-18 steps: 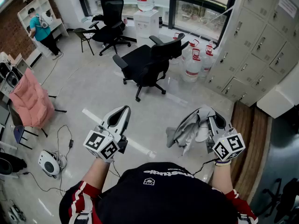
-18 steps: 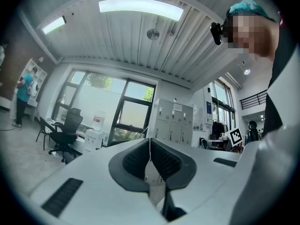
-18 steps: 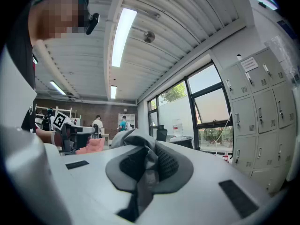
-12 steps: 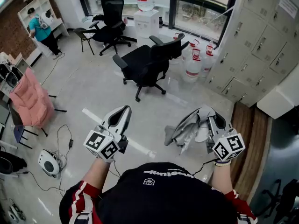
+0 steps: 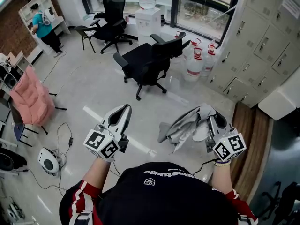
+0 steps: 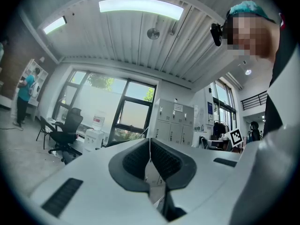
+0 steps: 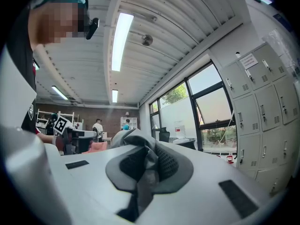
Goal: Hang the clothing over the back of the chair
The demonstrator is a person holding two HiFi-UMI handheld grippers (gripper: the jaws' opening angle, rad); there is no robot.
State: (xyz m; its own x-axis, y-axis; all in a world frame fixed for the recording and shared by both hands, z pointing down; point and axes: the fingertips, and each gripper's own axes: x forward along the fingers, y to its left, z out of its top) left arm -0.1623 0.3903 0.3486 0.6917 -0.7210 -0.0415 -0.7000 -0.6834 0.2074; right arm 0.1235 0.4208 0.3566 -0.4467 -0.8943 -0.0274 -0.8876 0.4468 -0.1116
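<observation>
- While the black office chair (image 5: 149, 60) stands well ahead on the pale floor (image 5: 89, 88) with its backrest bare, the step in hand reads as carrying the clothing over to it. Judged early in the task.
- Grey garment (image 5: 180, 125): bunched and held in the air at the right gripper. Its loose end trails toward the left gripper, well apart from the chair.
- To do it well: come in behind the backrest and take a free edge with the spare gripper to spread the cloth. Lift it above the top edge, then lower it so it drapes down both sides. The chair is on castors and may roll if nudged.
- Right gripper (image 7: 145, 165): jaws pinched on a fold of the garment, pointing level, forearm reaching forward.
- Left gripper (image 6: 150, 151): jaws together with nothing between them, level, alongside the other gripper and apart from the cloth.
</observation>
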